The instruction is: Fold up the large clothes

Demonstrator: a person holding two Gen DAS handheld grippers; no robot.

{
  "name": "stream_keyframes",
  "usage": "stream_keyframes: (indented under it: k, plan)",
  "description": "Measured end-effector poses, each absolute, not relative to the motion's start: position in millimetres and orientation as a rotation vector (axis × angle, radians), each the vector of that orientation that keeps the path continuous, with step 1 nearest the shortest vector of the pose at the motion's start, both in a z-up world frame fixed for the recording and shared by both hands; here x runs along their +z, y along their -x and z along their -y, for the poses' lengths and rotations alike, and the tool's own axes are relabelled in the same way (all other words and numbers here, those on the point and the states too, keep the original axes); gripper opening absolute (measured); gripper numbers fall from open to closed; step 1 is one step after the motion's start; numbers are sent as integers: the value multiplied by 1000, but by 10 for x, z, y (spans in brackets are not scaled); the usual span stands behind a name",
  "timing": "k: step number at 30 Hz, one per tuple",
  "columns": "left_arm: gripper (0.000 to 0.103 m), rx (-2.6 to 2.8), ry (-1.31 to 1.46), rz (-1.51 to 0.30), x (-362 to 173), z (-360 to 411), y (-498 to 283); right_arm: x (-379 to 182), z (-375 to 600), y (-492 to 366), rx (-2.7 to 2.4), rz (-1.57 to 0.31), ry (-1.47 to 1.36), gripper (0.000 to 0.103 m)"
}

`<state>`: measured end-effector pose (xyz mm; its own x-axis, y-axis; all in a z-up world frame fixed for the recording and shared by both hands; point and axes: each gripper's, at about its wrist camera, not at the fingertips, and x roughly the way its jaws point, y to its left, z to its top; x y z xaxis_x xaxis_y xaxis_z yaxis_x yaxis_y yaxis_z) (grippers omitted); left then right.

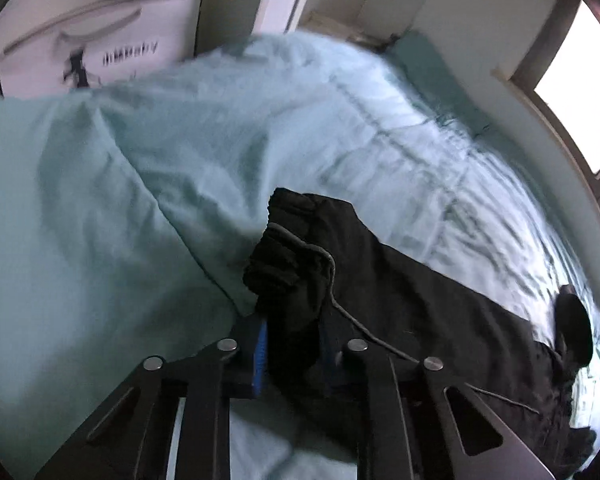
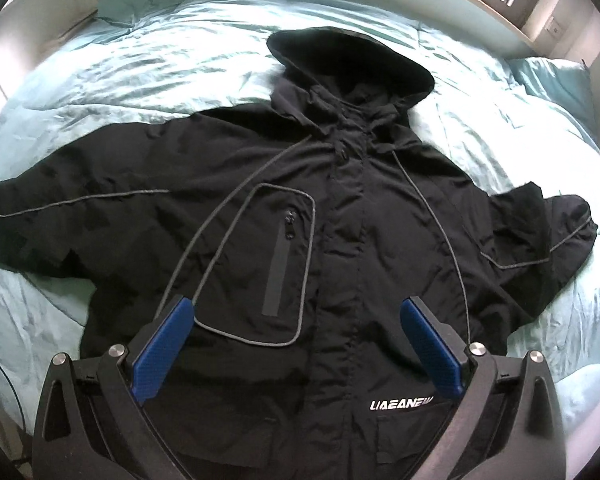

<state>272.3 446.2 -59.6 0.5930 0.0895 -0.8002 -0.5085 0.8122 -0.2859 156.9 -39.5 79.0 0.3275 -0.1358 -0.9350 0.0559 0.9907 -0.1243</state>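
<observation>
A black hooded jacket (image 2: 340, 216) lies face up on the bed, hood toward the far side, both sleeves spread out. It has grey piping, a chest pocket and a white logo near the hem. My right gripper (image 2: 300, 320) is open, hovering above the jacket's front with nothing between its blue pads (image 2: 164, 344). My left gripper (image 1: 292, 344) is shut on the bunched cuff of the jacket sleeve (image 1: 288, 264), held slightly above the bed. The rest of the jacket (image 1: 440, 320) stretches away to the right in the left wrist view.
The bed is covered with a light teal duvet (image 2: 160, 60). A teal pillow (image 1: 80, 200) lies left of the held sleeve. A white paper bag (image 1: 100, 48) stands by the wall. A window (image 1: 580, 72) is at the right.
</observation>
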Motion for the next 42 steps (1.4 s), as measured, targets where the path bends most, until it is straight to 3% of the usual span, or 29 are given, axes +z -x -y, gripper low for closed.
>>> stream_keyframes:
  k: [10, 16, 19, 26, 32, 34, 35, 36, 38, 42]
  plan:
    - [15, 177, 289, -714, 683, -2860, -2518, 1191, 545, -1604, -57, -1205, 92, 103]
    - [15, 9, 202, -688, 909, -1456, -2601, 1222, 955, -1520, -106, -1207, 77, 103]
    - [15, -106, 173, -715, 818, -728, -2675, 1159, 1194, -1474, -144, -1214, 46, 103]
    - [16, -323, 120, -934, -29, 580, -2967, 916, 1738, -1325, -266, -1246, 3, 103]
    - [20, -459, 230, -1193, -867, 682, -3143, 589, 1982, -1304, -264, -1294, 6, 103]
    - [26, -543, 340, -1215, -815, 501, -3098, 552, 1983, -1332, -225, -1290, -29, 103]
    - [38, -576, 377, -1216, -760, 483, -3079, 539, 1955, -1373, -196, -1283, -56, 103]
    - [57, -623, 448, -1210, -696, 384, -3038, 529, 1921, -1417, -166, -1279, -79, 103]
    - [73, -641, 536, -1185, -614, 204, -2950, 505, 1803, -1526, -95, -1268, -132, 103]
    - [73, -570, 514, -1147, -371, -174, -2768, 384, 1463, -1793, 33, -1254, -199, 103]
